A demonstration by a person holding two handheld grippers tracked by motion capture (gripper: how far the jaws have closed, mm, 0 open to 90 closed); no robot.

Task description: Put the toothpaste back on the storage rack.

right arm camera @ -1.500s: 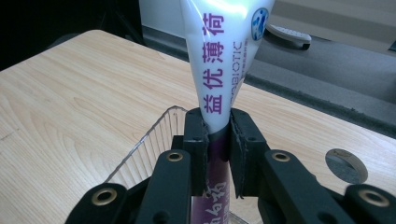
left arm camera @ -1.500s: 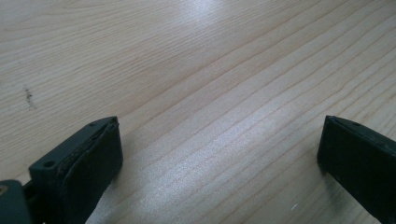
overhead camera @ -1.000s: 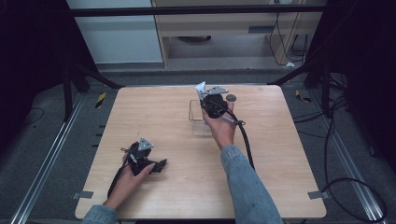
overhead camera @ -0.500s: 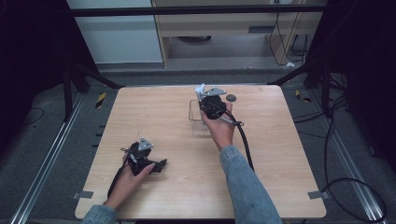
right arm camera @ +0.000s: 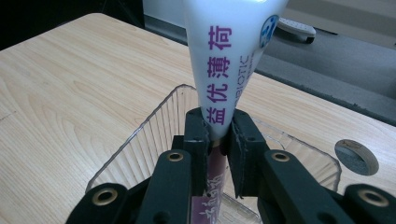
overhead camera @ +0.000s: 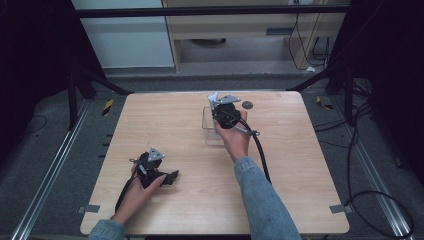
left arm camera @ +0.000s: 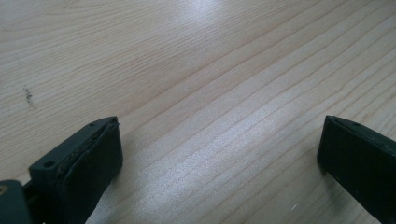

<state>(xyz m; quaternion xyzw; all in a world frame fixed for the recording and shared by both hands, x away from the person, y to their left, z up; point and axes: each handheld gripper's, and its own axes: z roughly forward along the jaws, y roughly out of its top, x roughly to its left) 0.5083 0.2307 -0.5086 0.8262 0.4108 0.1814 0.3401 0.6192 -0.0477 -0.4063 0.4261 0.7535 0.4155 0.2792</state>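
The right gripper (right arm camera: 215, 135) pinches a white tube (right arm camera: 229, 56) tight between its jaws, right over the clear plastic tray (right arm camera: 140, 144) in the middle of the frame, likely so it can drop the tube in. The tube stands up tall, wide flat end at the top, narrow end down at the tray. The left gripper (left arm camera: 219, 154) rests at the lower left of the table (overhead camera: 165, 130), jaws spread wide, holding nothing.

1 tube (right arm camera: 229, 60), 1 clear tray (right arm camera: 140, 144), 1 tape roll (right arm camera: 357, 156) (2 tools (overhead camera: 170, 176) (right arm camera: 219, 135))
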